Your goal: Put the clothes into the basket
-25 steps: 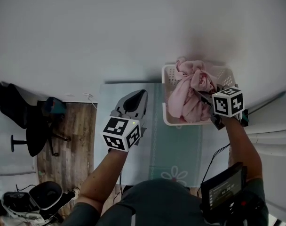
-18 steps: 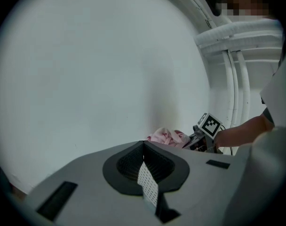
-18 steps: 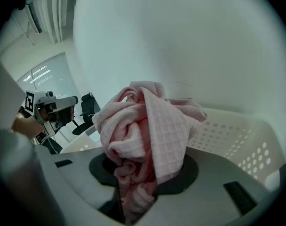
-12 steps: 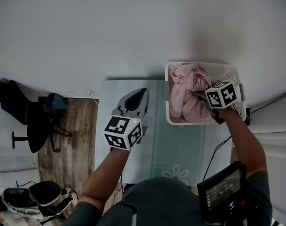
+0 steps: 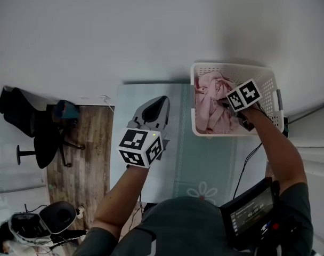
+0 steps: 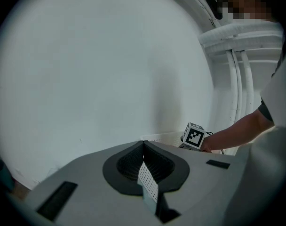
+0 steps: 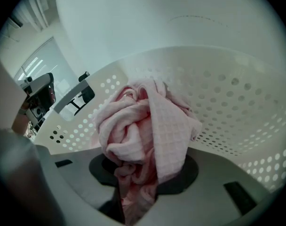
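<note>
A white perforated basket (image 5: 268, 84) stands at the table's far right corner. A pink waffle-weave cloth (image 5: 210, 108) lies bunched inside it. My right gripper (image 5: 226, 103) reaches down into the basket, shut on the pink cloth (image 7: 147, 131), which bulges up from between its jaws against the basket wall (image 7: 237, 107). My left gripper (image 5: 158, 108) hovers over the left part of the table, its jaws closed together with nothing in them. In the left gripper view the left gripper (image 6: 145, 166) points at the wall, with the basket rim (image 6: 162, 136) beyond it.
A pale green tablecloth (image 5: 196, 153) with a flower motif covers the table. A black office chair (image 5: 39, 143) stands on the wooden floor at the left. A device with a screen (image 5: 252, 212) hangs at the person's right side, a cable running up from it.
My right gripper has moved the pink cloth from above the basket's rim down into the basket. The left gripper has stayed where it was.
</note>
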Demonstrator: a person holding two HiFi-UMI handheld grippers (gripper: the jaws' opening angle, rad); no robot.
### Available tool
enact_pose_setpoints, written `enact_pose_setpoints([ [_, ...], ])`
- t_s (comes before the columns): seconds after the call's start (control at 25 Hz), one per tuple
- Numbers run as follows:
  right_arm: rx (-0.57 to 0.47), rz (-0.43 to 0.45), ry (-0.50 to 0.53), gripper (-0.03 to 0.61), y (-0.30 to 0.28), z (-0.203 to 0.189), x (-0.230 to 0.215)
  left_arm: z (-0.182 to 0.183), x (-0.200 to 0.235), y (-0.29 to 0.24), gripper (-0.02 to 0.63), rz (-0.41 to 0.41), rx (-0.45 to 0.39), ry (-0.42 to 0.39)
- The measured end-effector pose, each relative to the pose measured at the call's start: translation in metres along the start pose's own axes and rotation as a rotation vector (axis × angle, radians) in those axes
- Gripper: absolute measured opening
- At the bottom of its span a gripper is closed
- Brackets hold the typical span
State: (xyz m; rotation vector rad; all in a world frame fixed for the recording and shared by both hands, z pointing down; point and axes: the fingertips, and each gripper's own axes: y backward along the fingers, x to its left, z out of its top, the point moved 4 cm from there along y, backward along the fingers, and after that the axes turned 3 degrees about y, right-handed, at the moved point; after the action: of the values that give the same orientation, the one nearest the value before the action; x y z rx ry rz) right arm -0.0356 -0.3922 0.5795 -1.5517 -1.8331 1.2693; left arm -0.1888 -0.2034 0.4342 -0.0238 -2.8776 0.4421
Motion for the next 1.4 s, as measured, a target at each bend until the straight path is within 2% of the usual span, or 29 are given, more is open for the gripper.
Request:
enact_pose_setpoints([
  [0.4, 0.098, -0.047, 0.028, 0.178, -0.039, -0.014, -0.007, -0.008, 0.003, 0.007, 0.009, 0.026, -0.004, -0.008],
  [0.56, 0.111, -0.048, 0.015, 0.183, -0.044, -0.016, -0.011, -0.008, 0.002, 0.011, 0.009, 0.028, -0.004, -0.006],
  [0.96, 0.152, -0.079, 0.062, 0.192, -0.056, -0.017, -0.011, -0.013, 0.0, 0.015, 0.009, 0.05, -0.007, 0.01],
  [1.12, 0.132, -0.056, 0.045, 0.196, -0.058, -0.018, -0.012, -0.011, -0.001, 0.02, 0.009, 0.057, -0.017, 0.018],
  [1.24, 0.1, -0.041, 0.018, 0.216, -0.058, -0.019, -0.014, -0.009, -0.004, 0.025, 0.009, 0.051, -0.019, 0.013],
  [1.4, 0.1, -0.044, 0.036, 0.256, -0.055, -0.017, -0.015, -0.007, -0.009, 0.033, 0.009, 0.057, -0.018, -0.002],
])
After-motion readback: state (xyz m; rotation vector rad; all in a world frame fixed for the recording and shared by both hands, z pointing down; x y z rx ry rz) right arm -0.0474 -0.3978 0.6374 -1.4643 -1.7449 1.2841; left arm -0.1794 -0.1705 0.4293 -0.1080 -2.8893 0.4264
